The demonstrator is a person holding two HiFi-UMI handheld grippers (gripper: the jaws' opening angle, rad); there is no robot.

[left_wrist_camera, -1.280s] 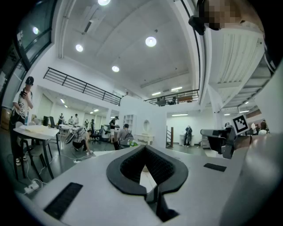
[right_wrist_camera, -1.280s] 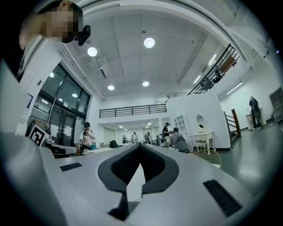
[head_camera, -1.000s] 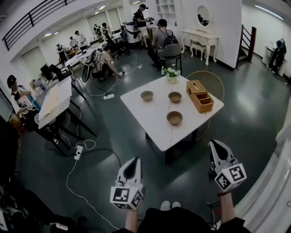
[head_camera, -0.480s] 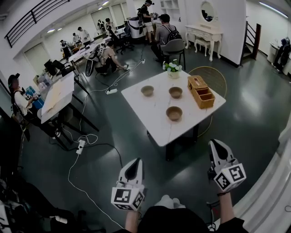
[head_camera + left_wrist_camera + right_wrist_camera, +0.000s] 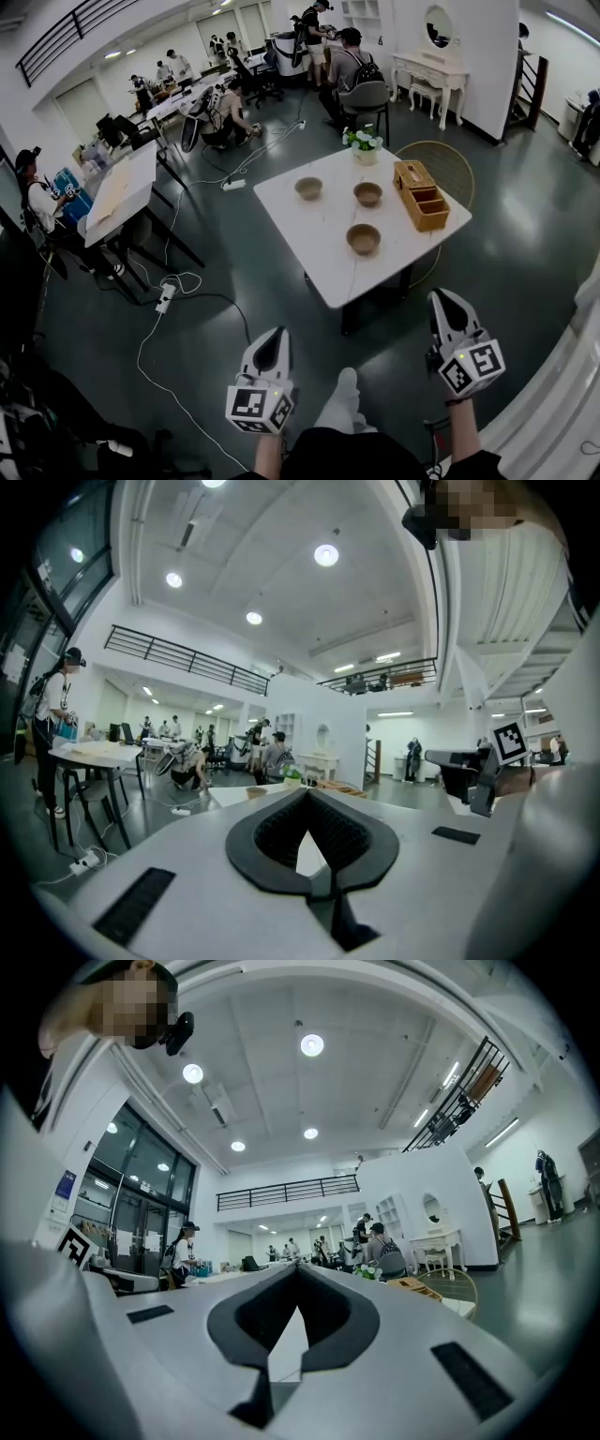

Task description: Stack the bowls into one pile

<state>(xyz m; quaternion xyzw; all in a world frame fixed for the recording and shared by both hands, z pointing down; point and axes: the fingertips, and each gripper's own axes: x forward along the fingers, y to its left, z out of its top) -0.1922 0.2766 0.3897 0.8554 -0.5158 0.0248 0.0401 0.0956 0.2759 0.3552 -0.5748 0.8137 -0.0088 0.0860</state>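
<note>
3 brown bowls on the white table point(image 5: 314, 258), all apart, none stacked: far-left bowl point(image 5: 308, 188), far-right bowl point(image 5: 367, 194), near bowl point(image 5: 364, 240). each sits upright, open side up, insides look bare. near bowl sits closest to the near table edge, the other 2 side by side beyond it.

wooden box point(image 5: 420, 195) lies to the right of the bowls, along the table's right side. its far part has a closed lid w/ a slot, its near part has open compartments; can't tell what's in them. small flower pot point(image 5: 364, 150) at the table's far corner holds white blooms w/ green leaves.

left gripper point(image 5: 272, 331) & right gripper point(image 5: 439, 296) hang over the dark floor on the near side, well apart from the table and bowls. left claw: tips pressed together, nothing pinched. right claw: same, tips pressed together, nothing between.
</note>
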